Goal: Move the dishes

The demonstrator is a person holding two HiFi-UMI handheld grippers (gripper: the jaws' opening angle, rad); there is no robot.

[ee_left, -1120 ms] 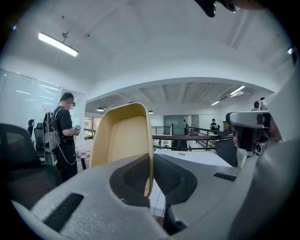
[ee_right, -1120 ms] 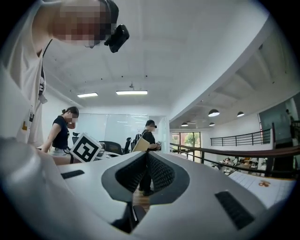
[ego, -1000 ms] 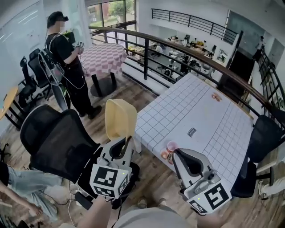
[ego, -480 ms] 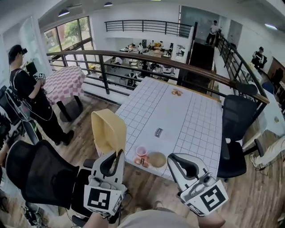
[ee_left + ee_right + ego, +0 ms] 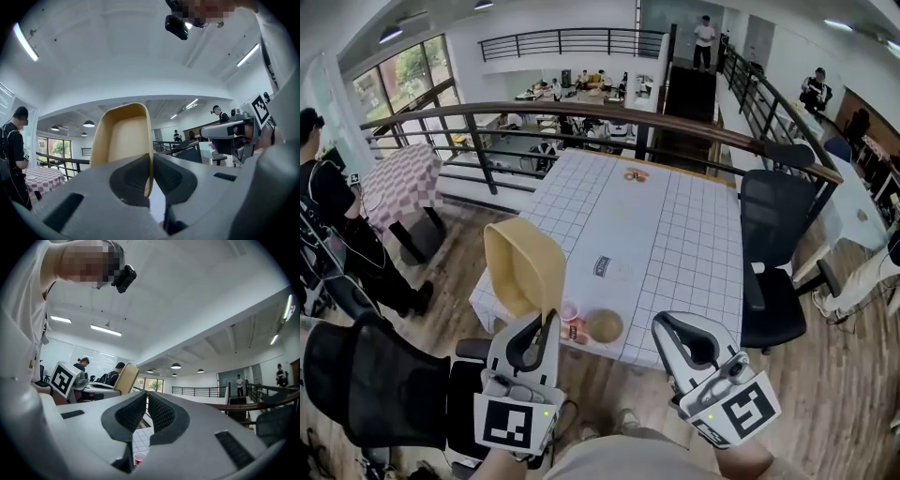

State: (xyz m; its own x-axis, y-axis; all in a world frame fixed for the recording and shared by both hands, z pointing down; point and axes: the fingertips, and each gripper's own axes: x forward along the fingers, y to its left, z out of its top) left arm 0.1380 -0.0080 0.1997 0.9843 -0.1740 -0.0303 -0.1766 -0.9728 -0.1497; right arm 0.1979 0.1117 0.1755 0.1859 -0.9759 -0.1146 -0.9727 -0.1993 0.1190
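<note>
My left gripper is shut on the rim of a tan rectangular dish, held upright above the table's near left corner. In the left gripper view the dish rises from between the closed jaws of the left gripper. My right gripper hovers off the table's near edge, shut with nothing in it; its pads meet. On the white gridded table near the front edge sit a small round tan bowl, a pink cup and an orange item.
A black label lies mid-table and small orange pieces at the far end. Black office chairs stand at the right and lower left. A railing runs behind the table. A person in black stands at left.
The view has swung left to right, so the table now sits centred ahead. The small tan bowl came into sight. Both grippers keep their pose, the left still holding the dish.
</note>
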